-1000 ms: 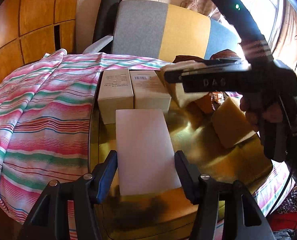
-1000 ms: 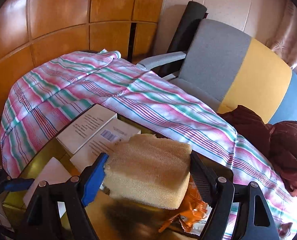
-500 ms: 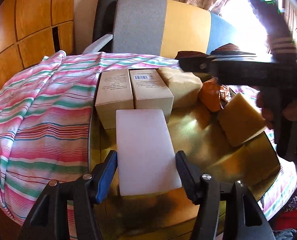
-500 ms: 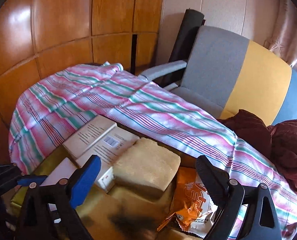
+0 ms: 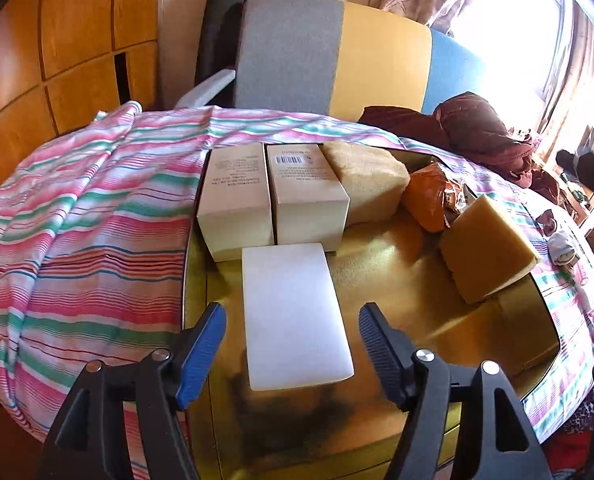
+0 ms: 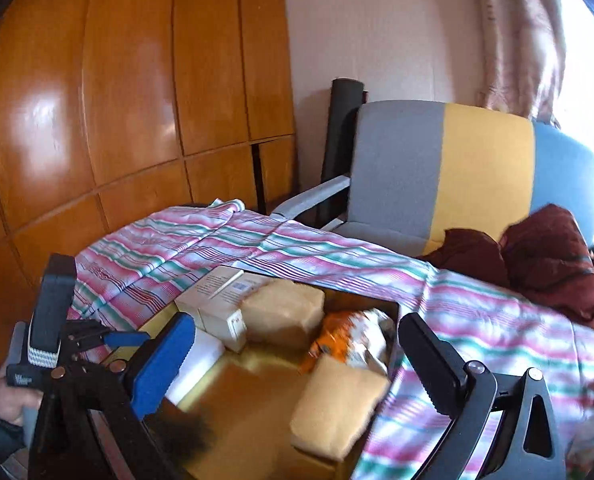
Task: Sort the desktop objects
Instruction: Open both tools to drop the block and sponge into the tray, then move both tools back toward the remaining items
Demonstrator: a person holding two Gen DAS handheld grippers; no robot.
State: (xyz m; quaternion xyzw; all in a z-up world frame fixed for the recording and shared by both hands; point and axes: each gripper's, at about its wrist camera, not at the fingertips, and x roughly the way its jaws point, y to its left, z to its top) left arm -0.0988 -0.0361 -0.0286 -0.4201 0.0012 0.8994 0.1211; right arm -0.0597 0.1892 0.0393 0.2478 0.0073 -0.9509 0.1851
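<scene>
My left gripper (image 5: 291, 340) is open, its fingers on either side of a flat white block (image 5: 293, 312) without touching it. The block lies on a gold tray (image 5: 385, 280). Behind it two cream boxes (image 5: 233, 208) stand side by side, with a tan sponge (image 5: 367, 184) set against the right one. A second sponge (image 5: 485, 252) sits tilted at the tray's right edge. My right gripper (image 6: 297, 360) is open and holds nothing, hanging above the tray near the second sponge (image 6: 337, 404). The placed sponge (image 6: 283, 312) lies beyond it.
An orange snack packet (image 5: 429, 196) lies between the two sponges. A striped cloth (image 5: 77, 220) covers the table around the tray. A grey, yellow and blue chair (image 5: 337, 52) stands behind, with a dark red garment (image 5: 477, 128) on it. Wooden panels line the left.
My right gripper opened, left the tan sponge beside the cream boxes, and drew back up and to the right. My left gripper stayed open around the white block.
</scene>
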